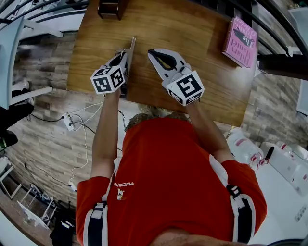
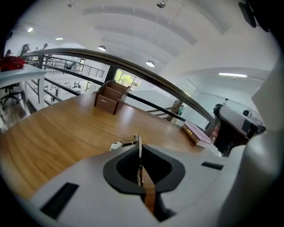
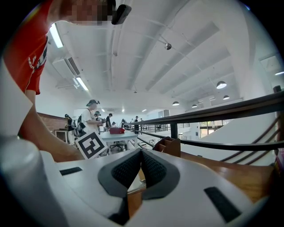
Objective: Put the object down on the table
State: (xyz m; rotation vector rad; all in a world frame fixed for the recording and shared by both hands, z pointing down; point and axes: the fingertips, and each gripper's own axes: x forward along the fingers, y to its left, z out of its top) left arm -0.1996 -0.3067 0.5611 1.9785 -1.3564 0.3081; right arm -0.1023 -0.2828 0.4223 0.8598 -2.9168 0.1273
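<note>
My left gripper [image 1: 125,56] hovers over the near left part of the wooden table [image 1: 192,29], shut on a thin flat metal piece [image 1: 131,48]. That piece sticks out past the fingertips toward the far side. In the left gripper view it shows edge-on between the pressed jaws [image 2: 139,153], with a pale bit [image 2: 123,144] to its left. My right gripper [image 1: 154,54] sits just to the right, over the table's near middle. Its ribbed pads [image 3: 151,168] meet with nothing between them.
A pink book [image 1: 239,42] lies at the table's far right edge. A brown wooden box [image 1: 111,8] stands at the far left edge, in front of a railing. The table's near edge runs under both grippers. A power strip with cables [image 1: 70,121] lies on the floor at the left.
</note>
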